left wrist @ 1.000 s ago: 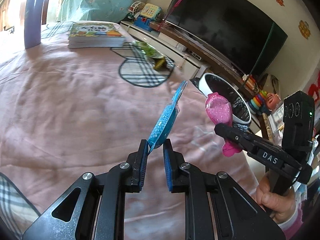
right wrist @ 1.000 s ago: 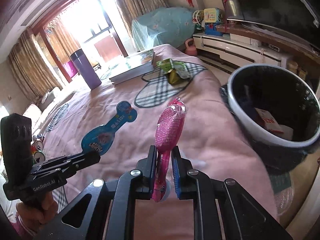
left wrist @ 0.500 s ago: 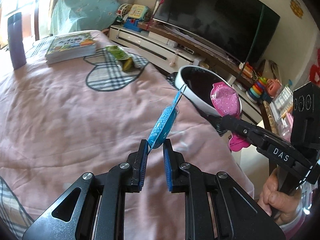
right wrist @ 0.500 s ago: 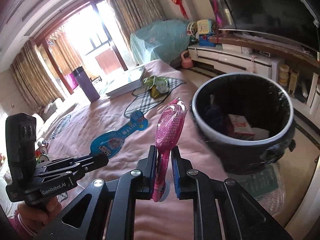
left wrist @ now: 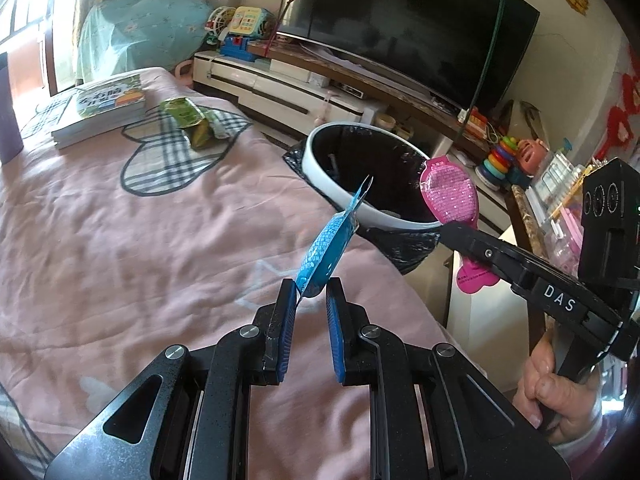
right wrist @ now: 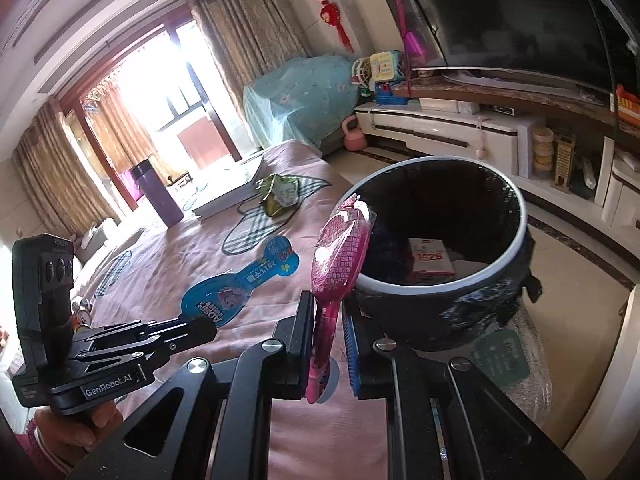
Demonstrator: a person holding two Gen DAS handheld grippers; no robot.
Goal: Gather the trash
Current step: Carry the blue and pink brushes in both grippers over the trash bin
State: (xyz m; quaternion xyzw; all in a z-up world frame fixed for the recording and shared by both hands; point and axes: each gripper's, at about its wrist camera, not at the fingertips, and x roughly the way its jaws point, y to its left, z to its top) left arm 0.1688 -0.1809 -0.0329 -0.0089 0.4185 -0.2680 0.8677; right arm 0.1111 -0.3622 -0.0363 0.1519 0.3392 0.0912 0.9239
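My left gripper (left wrist: 311, 300) is shut on a blue wrapper (left wrist: 328, 252), held upright above the pink bedspread; the wrapper also shows in the right wrist view (right wrist: 240, 284). My right gripper (right wrist: 327, 322) is shut on a pink wrapper (right wrist: 340, 256), held beside the rim of the black trash bin (right wrist: 500, 308). In the left wrist view the pink wrapper (left wrist: 450, 196) sits at the near rim of the bin (left wrist: 320, 168), which stands just off the bed's edge. A green wrapper (left wrist: 192, 124) lies on the bedspread, far side.
A stack of books (left wrist: 100, 108) and a purple bottle (right wrist: 158, 194) stand on the far part of the bed (left wrist: 120, 240). A TV stand (left wrist: 304, 92) with a large TV (left wrist: 420, 32) runs behind the bin. Boxes lie inside the bin (right wrist: 430, 260).
Both grippers have moved toward the bin with their wrappers still held. The bin now looms larger and the pink wrapper is at its rim.
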